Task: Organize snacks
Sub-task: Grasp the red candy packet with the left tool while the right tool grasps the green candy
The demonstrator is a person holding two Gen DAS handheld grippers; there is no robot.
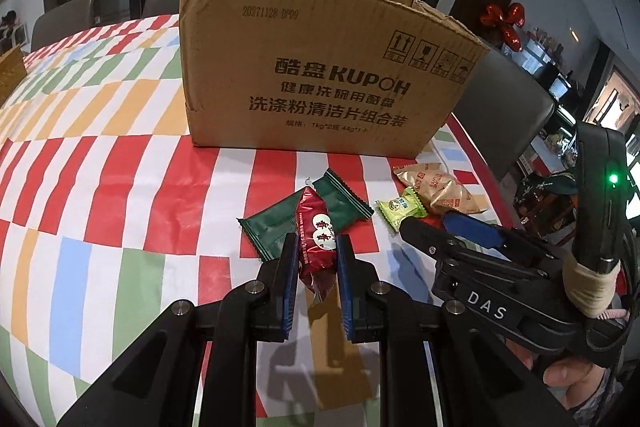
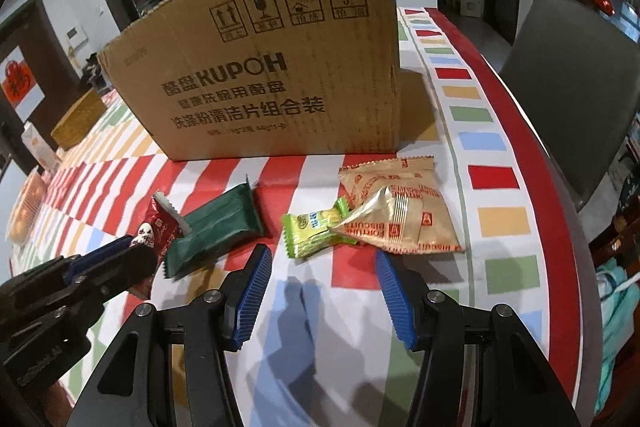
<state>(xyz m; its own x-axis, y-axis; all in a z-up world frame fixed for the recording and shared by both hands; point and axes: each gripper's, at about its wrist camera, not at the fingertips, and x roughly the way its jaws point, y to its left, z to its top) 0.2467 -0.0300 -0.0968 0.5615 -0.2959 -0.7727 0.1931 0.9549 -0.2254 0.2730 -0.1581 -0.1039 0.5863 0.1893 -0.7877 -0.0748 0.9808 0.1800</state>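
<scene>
On the left wrist view, your left gripper [image 1: 316, 247] is clamped on the red snack packet [image 1: 316, 247], which sits upright between the blue pads and appears lifted clear of the striped desk [image 1: 100, 187]. Just behind it lies the green wrapper [image 1: 280, 223], and further right the lime candy [image 1: 402, 207] touches the golden biscuit packets [image 1: 444, 193]. Beyond them the open-topped cardboard box [image 1: 320, 67] stands on the desk. Your right gripper [image 1: 440, 223] enters from the right, angled down toward the lime candy, with part of your hand [image 1: 576, 383] visible below its handle.

On the right wrist view, your right gripper [image 2: 324, 267] hovers with its pads apart and nothing between them, just short of the lime candy [image 2: 316, 227] and the golden biscuit packets [image 2: 400, 211]. The green wrapper [image 2: 216, 231] lies to the left, and the left gripper [image 2: 132, 253] holds the red snack packet [image 2: 156, 231] at the left edge. The cardboard box [image 2: 260, 87] stands behind; its interior is hidden.

Progress judgement: the task looks early. One snack is in hand, while at least four remain on the desk, presumably bound for the box.
</scene>
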